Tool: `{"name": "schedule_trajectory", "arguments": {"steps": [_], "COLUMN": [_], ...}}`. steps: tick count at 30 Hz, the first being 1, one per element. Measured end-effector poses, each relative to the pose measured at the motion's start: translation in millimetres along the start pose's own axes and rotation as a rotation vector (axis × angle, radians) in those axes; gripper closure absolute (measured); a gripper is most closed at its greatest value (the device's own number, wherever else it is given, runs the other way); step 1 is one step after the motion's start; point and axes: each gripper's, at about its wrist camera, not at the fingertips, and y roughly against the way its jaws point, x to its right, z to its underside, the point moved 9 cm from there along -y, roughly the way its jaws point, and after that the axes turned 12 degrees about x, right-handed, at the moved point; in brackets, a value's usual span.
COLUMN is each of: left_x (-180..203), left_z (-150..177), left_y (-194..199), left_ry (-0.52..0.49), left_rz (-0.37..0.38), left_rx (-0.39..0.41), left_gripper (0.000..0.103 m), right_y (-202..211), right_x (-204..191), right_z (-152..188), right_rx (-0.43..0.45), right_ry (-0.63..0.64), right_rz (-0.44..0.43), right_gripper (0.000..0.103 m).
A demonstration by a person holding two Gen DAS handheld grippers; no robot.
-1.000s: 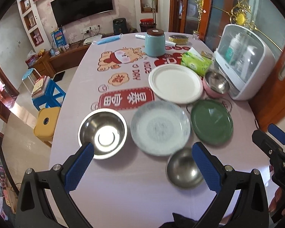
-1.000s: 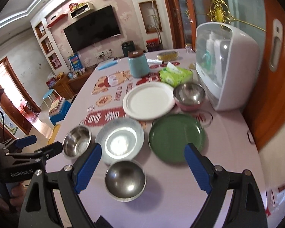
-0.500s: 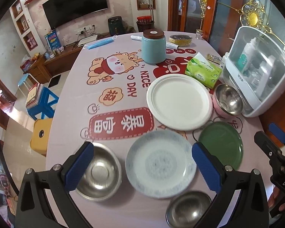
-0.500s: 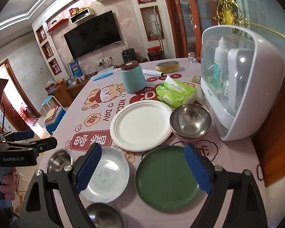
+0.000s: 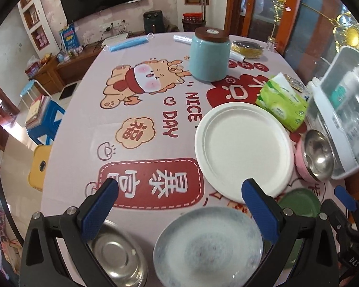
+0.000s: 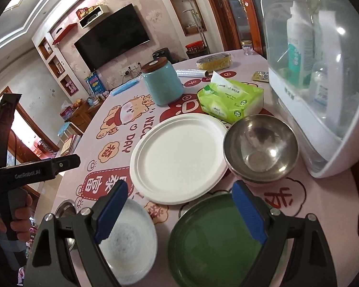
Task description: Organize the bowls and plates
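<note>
The near steel bowl (image 5: 117,260) and far pink-sided bowl (image 6: 260,148) are shiny metal; the white plate (image 5: 241,150) looks matt paper.

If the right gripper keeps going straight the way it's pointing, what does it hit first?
Probably the green plate just below the open right gripper; beyond it lie the white plate and steel bowl. Depth is unclear.

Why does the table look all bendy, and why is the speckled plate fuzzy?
Both wrist views use fisheye lenses, so the table edges curve. In the left wrist view the speckled plate is blurred, likely from motion; in the right wrist view the steel bowl shows bright glare spots.
</note>
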Motion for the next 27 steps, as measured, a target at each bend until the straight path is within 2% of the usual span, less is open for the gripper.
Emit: {"name": "schedule_trajectory", "arguments": {"steps": [5,11,15,24,27], "left_x": [0,8,12,22,25], "left_z": [3,15,22,31,35], "left_y": [-32,-68,-87,-115,-123], "left_ry": [0.035,0.059,0.077,0.094,0.098], "left_rz": [0.011,0.032,0.048,0.087,0.101], "left_rx": [-0.045,-0.097,-0.127,-0.162,-0.184], "left_gripper": [0.001,0.001,0.005,0.017,0.028], "right_y": [-19,-41,-54,-74,-78], "right_x": [9,19,24,30,33], "right_z": [7,20,25,35,38], "right_rx": [-0.028,-0.076,-0.083,-0.096,-0.101], "right_ry": [-0.038,-0.076,-0.084,-0.043,-0.031], "right_rz": [-0.002,0.014,0.026,0.064,0.080], "right_gripper": [0.014,0.025,0.031,0.041,0.045]}}
